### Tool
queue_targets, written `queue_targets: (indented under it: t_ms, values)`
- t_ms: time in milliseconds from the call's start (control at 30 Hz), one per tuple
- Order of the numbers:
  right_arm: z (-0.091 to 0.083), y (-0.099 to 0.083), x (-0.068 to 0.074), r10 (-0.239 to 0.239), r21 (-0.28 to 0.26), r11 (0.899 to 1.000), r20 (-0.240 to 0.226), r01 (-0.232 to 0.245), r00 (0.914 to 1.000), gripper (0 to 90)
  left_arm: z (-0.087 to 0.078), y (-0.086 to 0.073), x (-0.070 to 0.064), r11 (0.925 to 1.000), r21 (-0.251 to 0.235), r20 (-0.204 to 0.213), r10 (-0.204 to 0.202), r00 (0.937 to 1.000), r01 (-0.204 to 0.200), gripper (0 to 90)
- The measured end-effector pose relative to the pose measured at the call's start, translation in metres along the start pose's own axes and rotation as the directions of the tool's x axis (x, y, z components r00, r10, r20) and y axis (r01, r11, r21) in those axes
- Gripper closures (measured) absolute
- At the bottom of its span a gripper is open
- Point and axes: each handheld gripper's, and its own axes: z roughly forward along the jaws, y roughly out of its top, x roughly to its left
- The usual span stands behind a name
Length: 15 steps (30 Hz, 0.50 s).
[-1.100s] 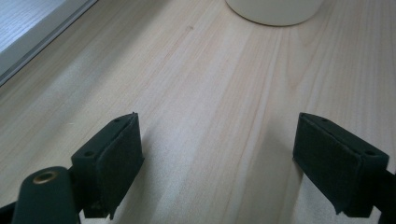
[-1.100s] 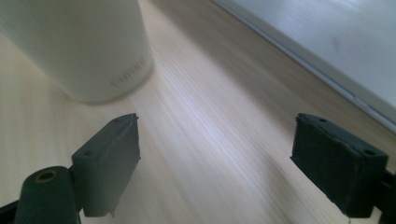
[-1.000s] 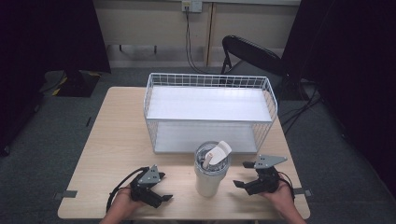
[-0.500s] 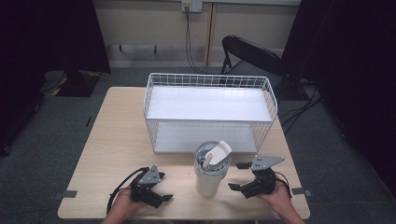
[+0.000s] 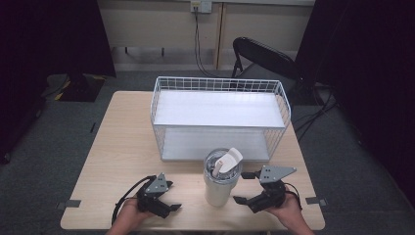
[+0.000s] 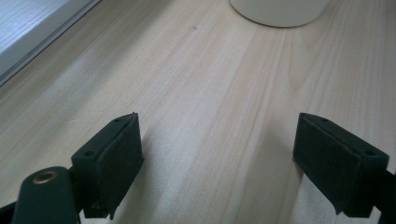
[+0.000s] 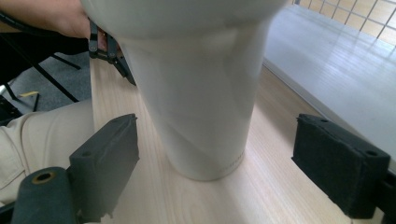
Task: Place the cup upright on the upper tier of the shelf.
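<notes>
1. Standing upright near the front edge of the table (image 5: 122, 142), between the two grippers: a white tumbler (image 5: 219, 183), its flip lid (image 5: 228, 160) raised.
2. Lining up the right gripper (image 5: 250, 188) on the tumbler's lower body, jaws spread wide to either side and touching nothing, probably to take it across its narrow base.
3. Resting the left gripper (image 5: 171, 198) low on the wood, well apart from the tumbler, jaws spread and empty, seemingly waiting clear of the approach.
4. Sitting just behind the tumbler: a white wire basket (image 5: 220, 85) holding a white shelf, perhaps the destination, though not telling for certain.
</notes>
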Motion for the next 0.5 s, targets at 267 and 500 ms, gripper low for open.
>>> queue_targets:
  t_ms: [267, 500]
  values:
    - [0.008, 0.006, 0.004, -0.012, -0.040, 0.999, -0.024, 0.011, 0.9997, 13.4, 0.000, 0.000, 0.000, 1.0000, 0.000, 0.000, 0.000, 1.0000, 0.000, 15.1]
    - [0.017, 0.011, 0.006, -0.013, -0.086, 0.996, -0.032, 0.010, 0.9994, 13.2, 0.000, 0.000, 0.000, 1.0000, -0.001, 0.000, 0.000, 1.0000, 0.000, 15.1]
